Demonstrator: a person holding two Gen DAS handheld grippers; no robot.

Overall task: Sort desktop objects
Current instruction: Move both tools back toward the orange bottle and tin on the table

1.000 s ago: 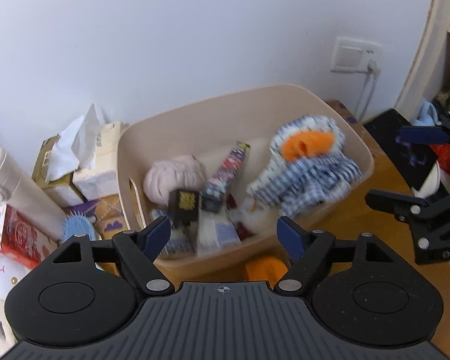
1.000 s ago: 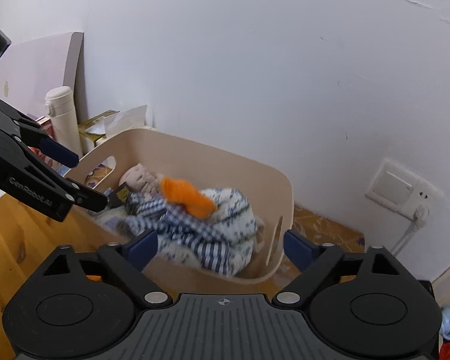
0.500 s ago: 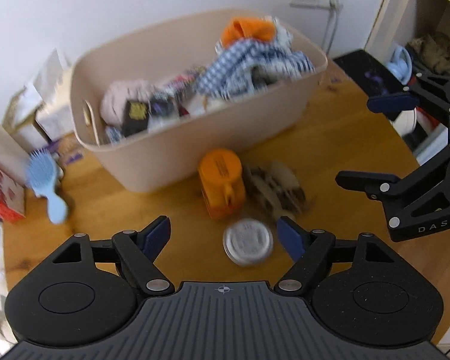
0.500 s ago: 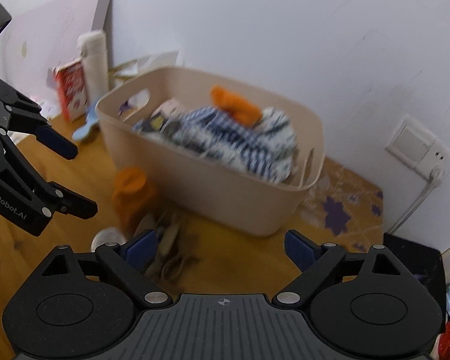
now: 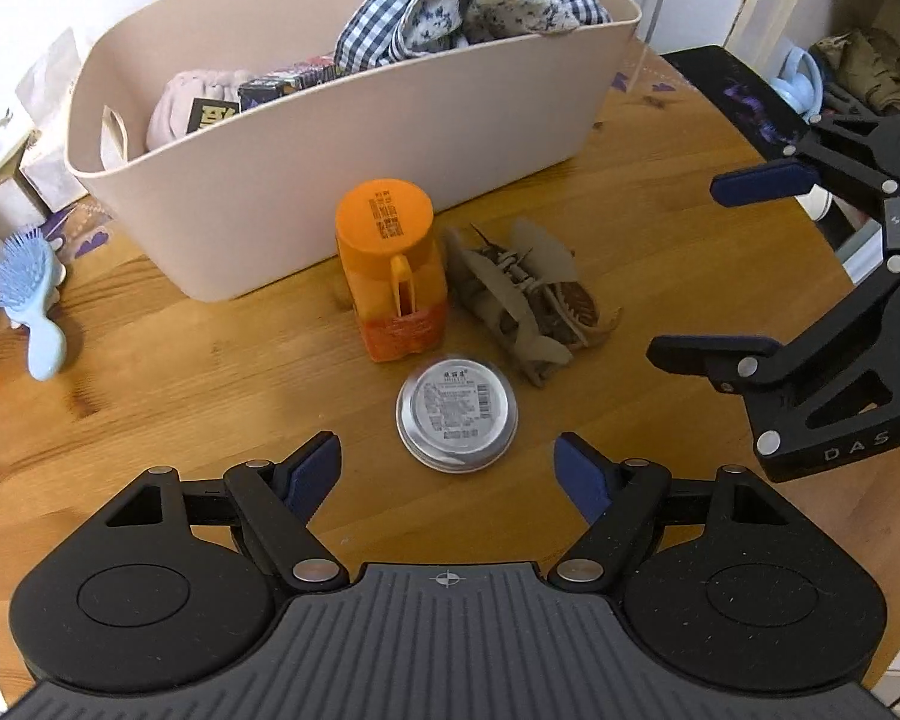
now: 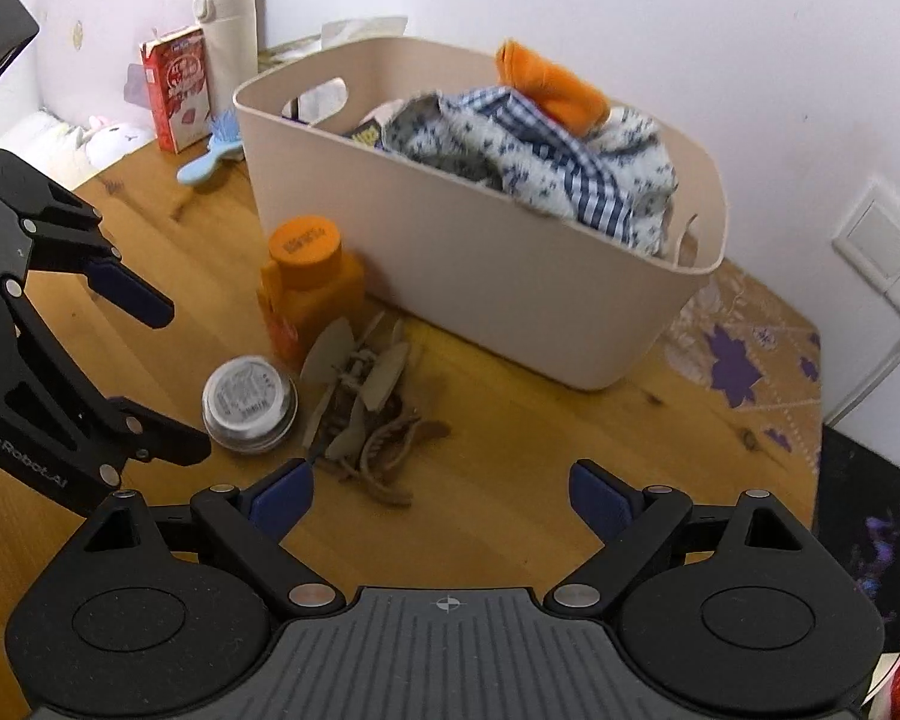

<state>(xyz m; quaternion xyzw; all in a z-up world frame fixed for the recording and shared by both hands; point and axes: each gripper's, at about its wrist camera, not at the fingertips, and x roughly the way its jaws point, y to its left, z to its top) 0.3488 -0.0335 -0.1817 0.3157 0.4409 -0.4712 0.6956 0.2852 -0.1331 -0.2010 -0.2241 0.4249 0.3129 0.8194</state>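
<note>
We hold both tools over a wooden table [image 5: 150, 360]: the left gripper [image 5: 447, 468] hangs with jaws spread wide and empty just short of a round silver tin [image 5: 456, 414], while the right gripper [image 6: 441, 495] is likewise parted, holding nothing. Just beyond the tin stand an orange bottle [image 5: 390, 264] and, beside it, a tan skeleton model [image 5: 522, 294]. Behind them sits a beige storage basket [image 5: 390, 114] heaped with checked cloth [image 5: 462, 6]. A blue hairbrush [image 5: 30, 288] lies at left.

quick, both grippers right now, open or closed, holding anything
left gripper: open, empty, above the round tin.
right gripper: open, empty, near the beige rope ornament.
</note>
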